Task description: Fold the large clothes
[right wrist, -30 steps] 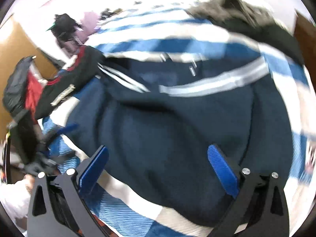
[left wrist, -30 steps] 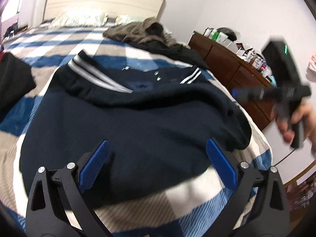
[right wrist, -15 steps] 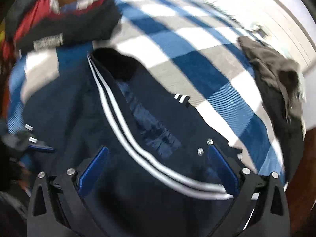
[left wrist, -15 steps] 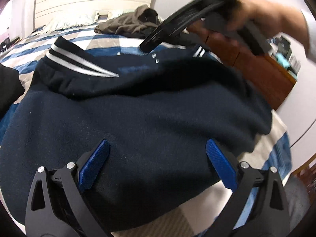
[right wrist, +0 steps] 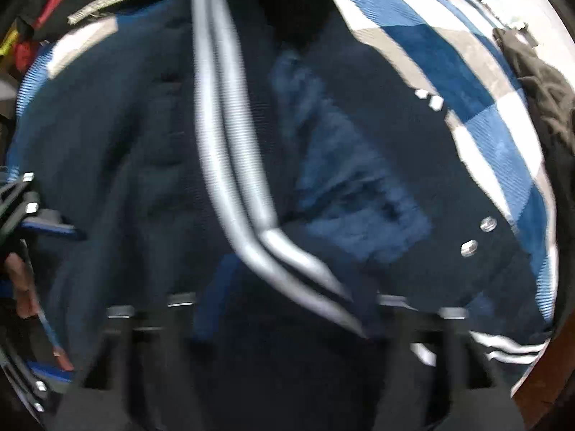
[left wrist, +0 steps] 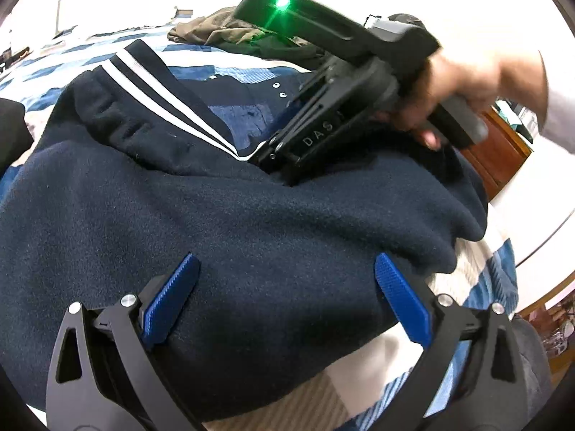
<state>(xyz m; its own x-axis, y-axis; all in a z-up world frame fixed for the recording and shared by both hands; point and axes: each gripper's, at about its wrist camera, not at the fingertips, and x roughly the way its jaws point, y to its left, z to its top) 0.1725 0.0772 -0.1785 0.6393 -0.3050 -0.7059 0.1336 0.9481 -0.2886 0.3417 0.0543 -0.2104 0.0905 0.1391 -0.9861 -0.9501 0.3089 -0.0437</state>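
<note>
A large navy jacket (left wrist: pixel 251 222) with a white-striped collar (left wrist: pixel 165 97) and silver snaps lies on the blue checked bed. My left gripper (left wrist: pixel 284 294) is open and empty just above the jacket's near body. My right gripper, held by a hand, shows in the left wrist view (left wrist: pixel 284 165) with its tips pressed into the cloth under the collar. In the blurred right wrist view the right gripper (right wrist: pixel 284 309) sits low over the striped collar (right wrist: pixel 230 186); its fingertips are sunk in dark cloth, so its state is unclear.
A brown and black heap of clothes (left wrist: pixel 230 32) lies at the far side of the bed (left wrist: pixel 237 68). A wooden dresser (left wrist: pixel 499 154) stands to the right. A black and red garment (right wrist: pixel 72 3) lies at the bed's left.
My right gripper has come down from above onto the jacket beside the striped collar. My left gripper has moved closer over the jacket's body and stays open.
</note>
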